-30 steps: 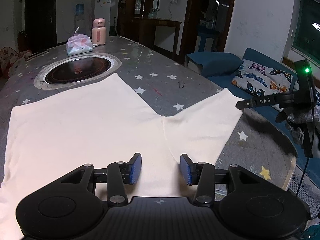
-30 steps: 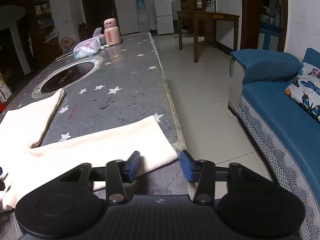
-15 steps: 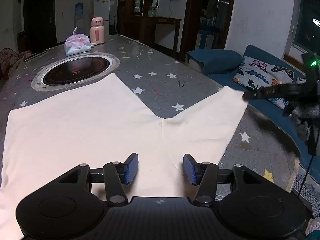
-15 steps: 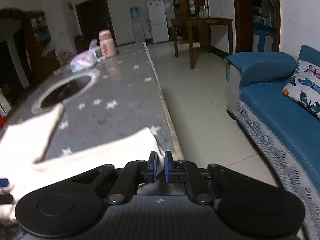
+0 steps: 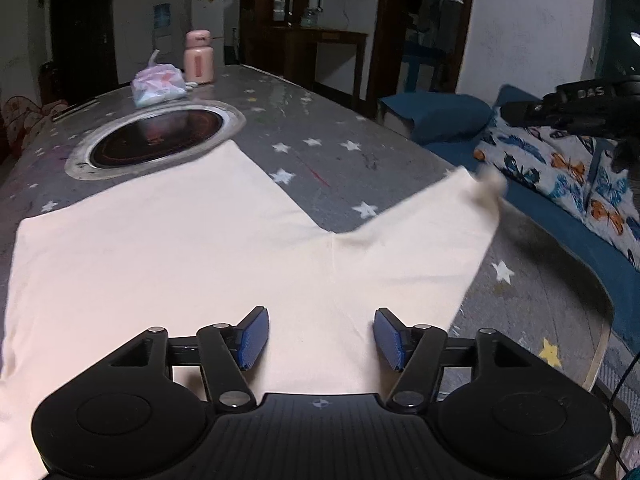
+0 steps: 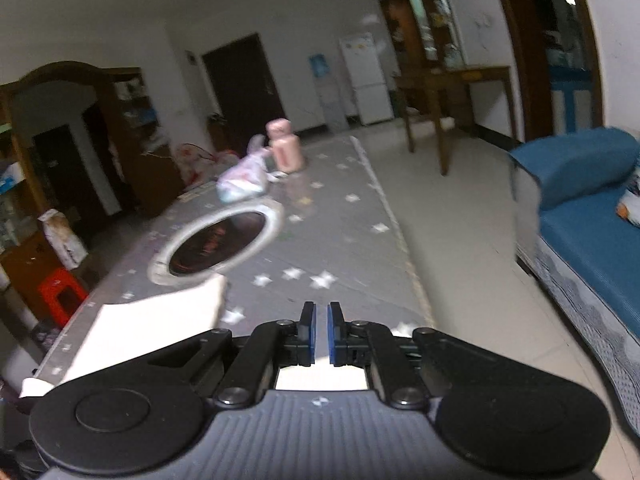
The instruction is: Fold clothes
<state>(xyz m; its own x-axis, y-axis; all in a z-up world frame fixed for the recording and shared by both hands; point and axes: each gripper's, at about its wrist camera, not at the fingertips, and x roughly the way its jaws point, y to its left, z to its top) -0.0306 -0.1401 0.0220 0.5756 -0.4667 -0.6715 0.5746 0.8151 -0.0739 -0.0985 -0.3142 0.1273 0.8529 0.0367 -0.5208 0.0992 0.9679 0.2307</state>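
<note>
Across a grey, star-printed table [image 5: 340,152] lies a cream garment [image 5: 168,240], spread flat, its body reaching from 9 o'clock to the centre of the left wrist view and one sleeve [image 5: 420,236] running out toward 2 o'clock. The sleeve's far tip is lifted off the table and blurred.

The left gripper [image 5: 320,336] hovers just above the garment near the armpit seam, fingers spread wide, holding nothing.

The right gripper [image 6: 319,336] has its blue pads drawn nearly together. Cream cloth shows directly beneath and behind the pads, so it appears to be pinching the sleeve end, though the pinch itself is hidden by the gripper body. In the left view this gripper [image 5: 532,114] sits at 2 o'clock, raised above the sleeve tip.

The step in hand looks like folding the sleeve in over the body. To do it well, I judge the sleeve should be carried in a low arc toward 9 o'clock, kept taut so it does not bunch, while the left gripper presses at the seam to set a straight crease.

At 11 o'clock, well apart, are an inset cooktop [image 5: 156,140], a plastic bag [image 5: 158,88] and a pink flask [image 5: 199,56].
</note>
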